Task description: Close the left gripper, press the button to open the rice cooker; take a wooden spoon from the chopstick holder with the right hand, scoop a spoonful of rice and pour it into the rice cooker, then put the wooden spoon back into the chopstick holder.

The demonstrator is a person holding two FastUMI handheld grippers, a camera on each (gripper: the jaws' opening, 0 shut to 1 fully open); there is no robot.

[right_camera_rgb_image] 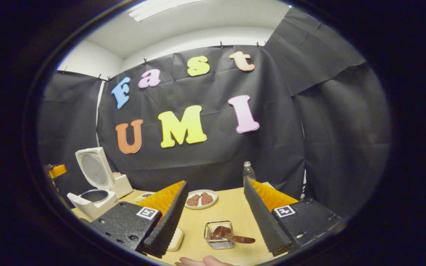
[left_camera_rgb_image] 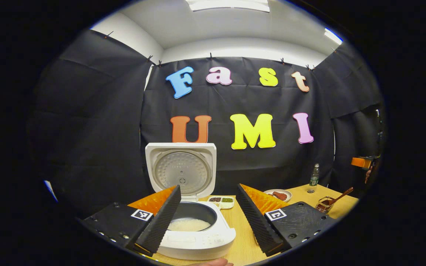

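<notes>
White rice cooker (left_camera_rgb_image: pixel 194 236) lid up, rice inside, between wide-open, empty left gripper (left_camera_rgb_image: pixel 209 218) fingers; dark wooden spoon (right_camera_rgb_image: pixel 231 236) back in wire chopstick holder (right_camera_rgb_image: pixel 218 234) between wide-open, empty right gripper (right_camera_rgb_image: pixel 215 218) fingers; task judged complete, nothing further called for.

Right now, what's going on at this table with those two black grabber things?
A person is working two hand-held grippers. The rice cooker stands open, lid up, with rice in its pot. The left gripper hangs open over it, holding nothing. The right gripper is open too, above the holder, where the wooden spoon lies. The scoop looks done, or not yet begun.
</notes>
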